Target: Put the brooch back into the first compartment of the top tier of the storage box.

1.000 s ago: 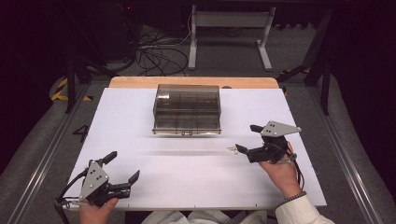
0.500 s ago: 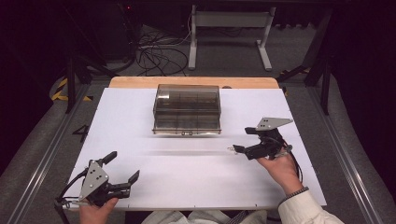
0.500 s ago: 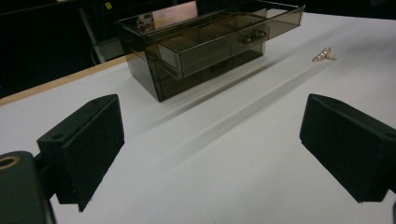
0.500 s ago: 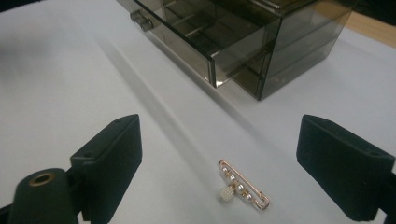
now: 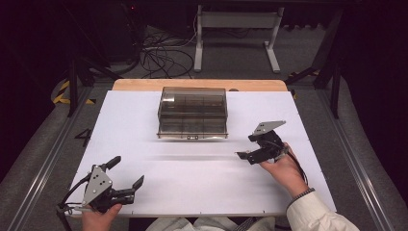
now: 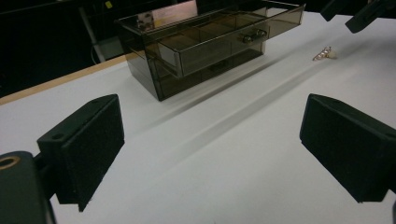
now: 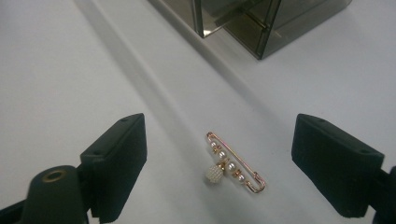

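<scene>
Gold pin with pearls, flat on the white worktop, between the jaws of the right gripper, untouched. Jaws wide apart, just closing a little, pads clear of the pin on both sides. Smoked drawer box just beyond, top drawer pulled out. Left gripper well apart at the near left corner, jaws spread wide over bare worktop, nothing between them. Pin also seen far off past the left jaws.
</scene>
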A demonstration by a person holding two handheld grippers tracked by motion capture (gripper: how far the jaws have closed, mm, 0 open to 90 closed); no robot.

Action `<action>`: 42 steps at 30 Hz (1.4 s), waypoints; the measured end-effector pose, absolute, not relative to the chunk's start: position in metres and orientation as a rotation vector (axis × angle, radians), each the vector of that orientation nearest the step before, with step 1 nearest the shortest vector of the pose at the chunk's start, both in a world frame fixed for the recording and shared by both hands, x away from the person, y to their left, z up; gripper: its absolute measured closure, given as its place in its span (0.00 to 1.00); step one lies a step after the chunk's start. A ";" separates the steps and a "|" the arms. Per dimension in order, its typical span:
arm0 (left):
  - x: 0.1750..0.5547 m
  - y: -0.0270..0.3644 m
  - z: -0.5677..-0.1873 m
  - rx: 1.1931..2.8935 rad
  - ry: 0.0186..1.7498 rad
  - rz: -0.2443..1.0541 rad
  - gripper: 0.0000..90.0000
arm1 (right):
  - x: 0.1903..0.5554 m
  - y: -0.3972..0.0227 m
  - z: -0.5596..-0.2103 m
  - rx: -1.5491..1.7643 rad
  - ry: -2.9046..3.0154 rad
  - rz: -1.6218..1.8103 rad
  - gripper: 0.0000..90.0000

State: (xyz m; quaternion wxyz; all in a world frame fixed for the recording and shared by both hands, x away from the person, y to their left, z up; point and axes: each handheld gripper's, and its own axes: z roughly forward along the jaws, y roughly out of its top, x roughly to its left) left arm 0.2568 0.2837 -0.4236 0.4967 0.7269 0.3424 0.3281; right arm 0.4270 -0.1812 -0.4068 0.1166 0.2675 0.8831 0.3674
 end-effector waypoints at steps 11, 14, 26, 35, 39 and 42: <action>0.259 0.284 -0.425 1.778 0.838 0.795 0.08 | 0.437 -0.172 -0.418 0.835 2.617 0.953 0.27; 0.259 0.284 -0.425 1.779 0.839 0.795 0.08 | 0.439 -0.171 -0.422 0.846 2.640 0.925 0.32; 0.259 0.284 -0.425 1.777 0.841 0.787 0.08 | 0.445 -0.163 -0.431 0.840 2.686 0.865 0.38; 0.259 0.283 -0.425 1.779 0.838 0.781 0.08 | 0.448 -0.159 -0.437 0.840 2.710 0.815 0.41; 0.259 0.283 -0.425 1.779 0.838 0.781 0.08 | 0.448 -0.159 -0.437 0.843 2.707 0.810 0.41; 0.259 0.283 -0.425 1.779 0.837 0.781 0.08 | 0.448 -0.159 -0.438 0.843 2.708 0.809 0.41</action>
